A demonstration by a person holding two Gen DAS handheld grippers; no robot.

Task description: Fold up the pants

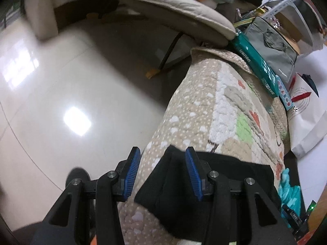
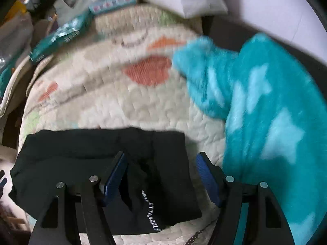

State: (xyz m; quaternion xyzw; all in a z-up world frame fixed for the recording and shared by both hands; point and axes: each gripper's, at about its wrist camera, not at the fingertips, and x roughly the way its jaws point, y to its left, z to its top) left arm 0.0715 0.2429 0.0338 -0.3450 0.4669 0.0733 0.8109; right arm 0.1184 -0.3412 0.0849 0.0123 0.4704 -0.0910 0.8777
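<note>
At the far left of the left wrist view a glossy cream tiled floor [image 1: 61, 94] is seen, with a beige padded cushion [image 1: 173, 6] lying above it. The left tool [image 1: 162, 171] is held with its blue ribbed pads spread wide and nothing pinched; one pad is placed over the quilted cream bedspread with coloured patches [image 1: 214, 106], the other over the edge of the folded black fabric pants [image 1: 235, 175]. Further right, a long teal box [image 1: 259, 63] and a grey fabric bag [image 1: 273, 47] are seen along the bedspread's far edge.

In the right wrist view the pants [image 2: 71, 153] are seen lying flat on the bedspread [image 2: 143, 106] as a folded rectangle, with white lettering near the closer edge. The right tool [image 2: 161, 175] is also spread apart, with one pad over the pants and the other just beyond their right edge. At the right a fluffy turquoise blanket with pale stars [image 2: 276, 112] is draped beside the pants, not touching them.
</note>
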